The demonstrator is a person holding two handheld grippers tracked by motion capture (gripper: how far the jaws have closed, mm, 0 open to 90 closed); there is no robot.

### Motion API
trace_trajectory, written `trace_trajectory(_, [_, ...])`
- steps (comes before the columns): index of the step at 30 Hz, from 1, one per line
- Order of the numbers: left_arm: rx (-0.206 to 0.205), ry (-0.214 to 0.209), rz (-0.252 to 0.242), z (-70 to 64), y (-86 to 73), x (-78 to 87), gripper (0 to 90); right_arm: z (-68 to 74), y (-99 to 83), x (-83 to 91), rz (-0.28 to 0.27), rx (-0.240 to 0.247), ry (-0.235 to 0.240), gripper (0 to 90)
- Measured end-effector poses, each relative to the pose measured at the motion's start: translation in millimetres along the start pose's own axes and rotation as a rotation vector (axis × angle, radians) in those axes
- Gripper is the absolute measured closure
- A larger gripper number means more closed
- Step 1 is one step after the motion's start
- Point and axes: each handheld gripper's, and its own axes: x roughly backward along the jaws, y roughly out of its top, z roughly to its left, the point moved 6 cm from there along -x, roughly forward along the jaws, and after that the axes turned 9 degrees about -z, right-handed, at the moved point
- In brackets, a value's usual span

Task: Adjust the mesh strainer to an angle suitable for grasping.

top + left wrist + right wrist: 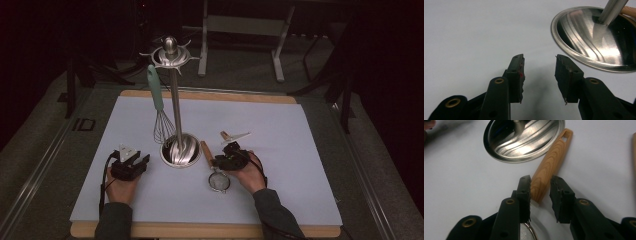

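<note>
A steel utensil stand (180, 152) rises from a round base in the middle of the pale mat, and a teal-handled whisk (156, 95) hangs from its top hooks. A small strainer lies right of the base, with a wooden handle (206, 151) and a mesh bowl (219, 181). My right gripper (216, 162) is open, its jaws straddling the lower end of that wooden handle (551, 162) just above the mesh (526, 232). My left gripper (142, 157) rests open and empty on the mat, left of the stand's base (596, 37).
A white utensil with a wooden handle (234, 135) lies behind the right gripper. The pale mat (300, 150) sits on a wooden board whose front edge is near the person's forearms. Dark table frames stand on the floor beyond.
</note>
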Motion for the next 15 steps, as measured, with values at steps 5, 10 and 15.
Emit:
trace_trajectory(5, [0.002, 0.001, 0.001, 0.1, 0.0, 0.0, 59.0, 0.2, 0.4, -4.1, 0.003, -0.038, 0.026, 72.8])
trace_trajectory(10, [0.003, 0.003, 0.001, 0.2, 0.0, -0.1, 58.9, -0.1, 0.1, -7.6, 0.016, -0.081, 0.037, 69.4])
trace_trajectory(15, [0.004, 0.005, 0.002, 0.3, -0.1, -0.2, 58.9, 2.7, -0.7, -7.8, 0.023, -0.076, 0.057, 68.3])
